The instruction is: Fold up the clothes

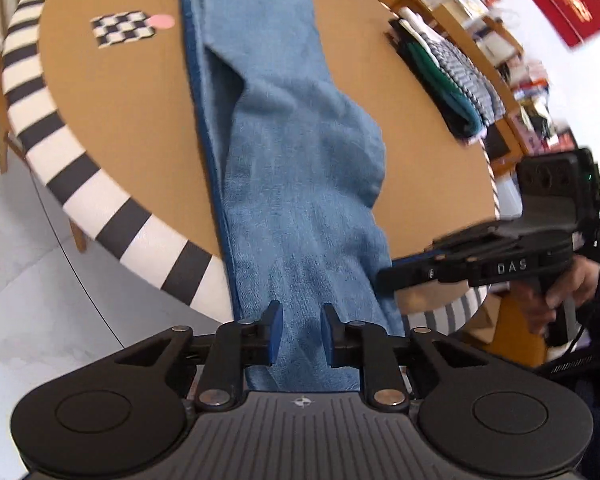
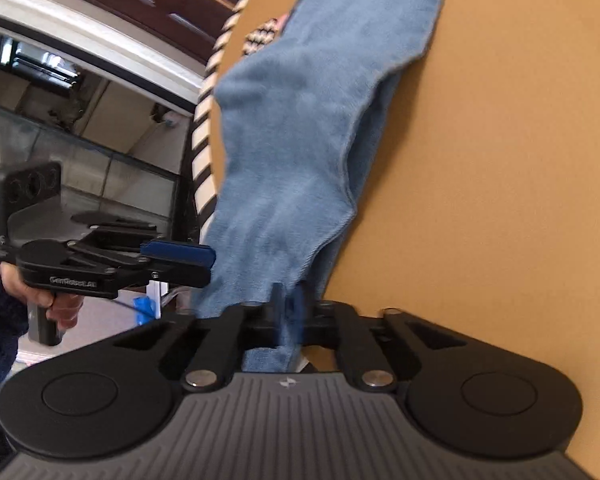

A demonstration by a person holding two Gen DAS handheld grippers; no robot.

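Note:
A long light-blue garment (image 1: 292, 152) lies lengthwise across the round tan table (image 1: 132, 120) and hangs over its near edge. My left gripper (image 1: 300, 332) is open at that edge, its blue-padded fingers either side of the hanging cloth, not pinching it. My right gripper (image 2: 288, 312) is shut on the near edge of the same garment (image 2: 300, 140). From the left wrist view the right gripper (image 1: 384, 276) reaches in from the right, touching the cloth's right edge. From the right wrist view the left gripper (image 2: 204, 260) is beside the cloth on the left.
The table has a black-and-white striped rim (image 1: 80, 184). A checkerboard marker (image 1: 122, 28) with a pink dot lies on the far left. A stack of folded clothes (image 1: 444, 76) sits at the right edge. Bookshelves (image 1: 480, 8) stand behind; grey tiled floor (image 1: 28, 280) lies below left.

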